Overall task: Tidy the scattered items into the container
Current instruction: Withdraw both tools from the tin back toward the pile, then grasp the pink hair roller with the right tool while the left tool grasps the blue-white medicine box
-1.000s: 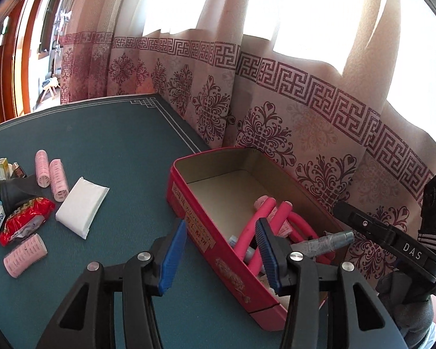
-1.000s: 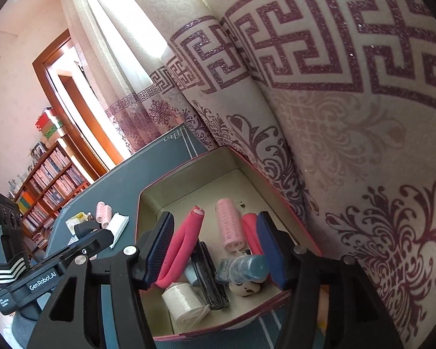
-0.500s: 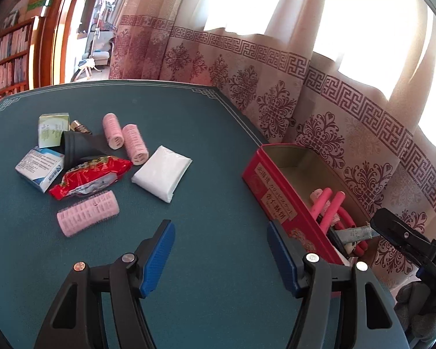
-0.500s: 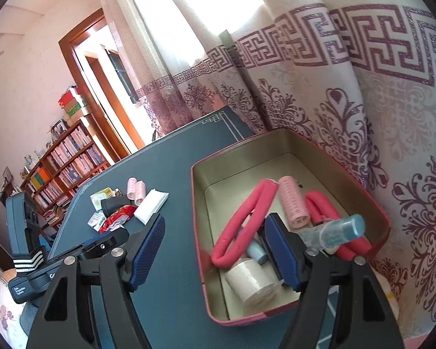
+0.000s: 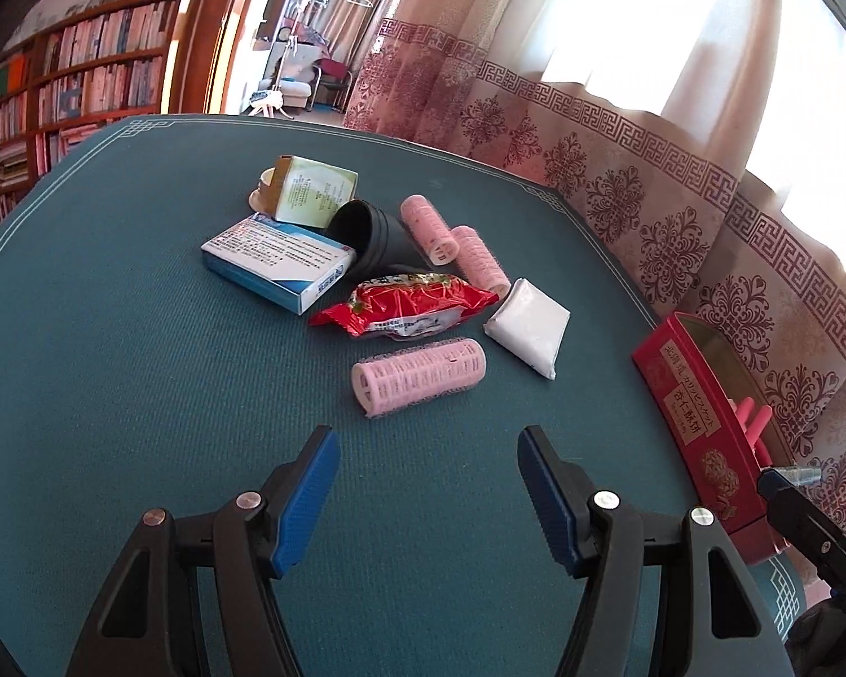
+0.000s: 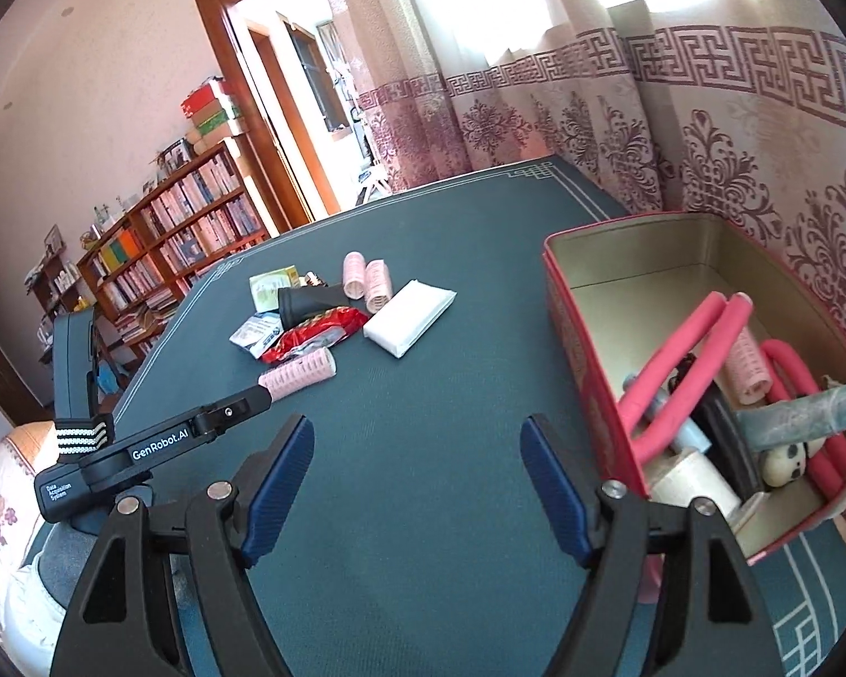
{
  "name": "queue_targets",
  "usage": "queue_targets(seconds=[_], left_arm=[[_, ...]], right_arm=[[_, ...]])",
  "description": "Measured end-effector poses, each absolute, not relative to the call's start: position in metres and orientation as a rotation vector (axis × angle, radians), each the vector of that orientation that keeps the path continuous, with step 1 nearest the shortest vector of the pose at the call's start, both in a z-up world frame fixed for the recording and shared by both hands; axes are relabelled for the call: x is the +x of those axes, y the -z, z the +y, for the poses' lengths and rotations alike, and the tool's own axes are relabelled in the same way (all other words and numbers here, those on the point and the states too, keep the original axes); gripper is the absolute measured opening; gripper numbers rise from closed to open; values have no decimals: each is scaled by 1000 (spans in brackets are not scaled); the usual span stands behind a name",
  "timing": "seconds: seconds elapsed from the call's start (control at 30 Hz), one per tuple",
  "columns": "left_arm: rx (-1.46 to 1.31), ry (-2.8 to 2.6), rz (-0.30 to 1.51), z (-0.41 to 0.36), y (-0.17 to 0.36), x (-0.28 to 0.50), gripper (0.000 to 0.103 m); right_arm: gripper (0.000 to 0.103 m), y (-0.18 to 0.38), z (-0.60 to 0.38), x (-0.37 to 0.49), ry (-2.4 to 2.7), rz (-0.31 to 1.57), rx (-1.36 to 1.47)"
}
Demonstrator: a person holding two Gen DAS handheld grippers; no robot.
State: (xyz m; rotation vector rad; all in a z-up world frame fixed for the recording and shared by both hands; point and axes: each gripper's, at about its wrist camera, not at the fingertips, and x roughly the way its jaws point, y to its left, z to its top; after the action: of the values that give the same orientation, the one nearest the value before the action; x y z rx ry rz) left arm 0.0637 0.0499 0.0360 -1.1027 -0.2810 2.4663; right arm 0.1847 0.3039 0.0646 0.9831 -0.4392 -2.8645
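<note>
Both grippers are empty right now. The left gripper (image 5: 426,493) sits wide over the teal tablecloth (image 5: 113,383), lined up on the nearest pink hair roller (image 5: 419,375), which lies on its side just ahead of the blue pads, not yet between them. The right gripper (image 6: 417,485) has just been opening and is wider still, nothing between its jaws, hovering over bare cloth next to the red tin (image 6: 586,372).

Best play for the left, I'd say: come down straddling the roller across its short axis, close gently since it looks light and springy, then lift clear of the red snack packet (image 5: 406,310) touching it from behind.

Rest of the pile sits toward the far-left part of the surface: 2 more pink rollers (image 5: 454,248), white tissue pack (image 5: 530,330), blue-white box (image 5: 279,265), black cup (image 5: 372,237) on its side, green-white box (image 5: 310,197).

The tin stands at the surface's right edge, against the curtain (image 6: 733,113), already holding foam rod curlers (image 6: 688,350), a roller, a tape roll & a bottle.

Room: bookshelves (image 6: 180,214) on the left, wooden doorway (image 6: 271,84) beyond the far edge, bright daylight.
</note>
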Motion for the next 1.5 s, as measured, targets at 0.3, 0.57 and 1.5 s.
queue_targets(seconds=[0.3,0.57,1.5], left_arm=[[-1102,-2498,-342,15,-32,57,78],[-1112,-2545,-400,-14,-28,46,78],[-1173,-2528,-351,-18,-22,13,78]], right_arm=[[80,-46,264,150,2767,-305,1099],[80,-36,221,104,2677,-170,1144],[75,-10,194,35,2605,-74,1232]])
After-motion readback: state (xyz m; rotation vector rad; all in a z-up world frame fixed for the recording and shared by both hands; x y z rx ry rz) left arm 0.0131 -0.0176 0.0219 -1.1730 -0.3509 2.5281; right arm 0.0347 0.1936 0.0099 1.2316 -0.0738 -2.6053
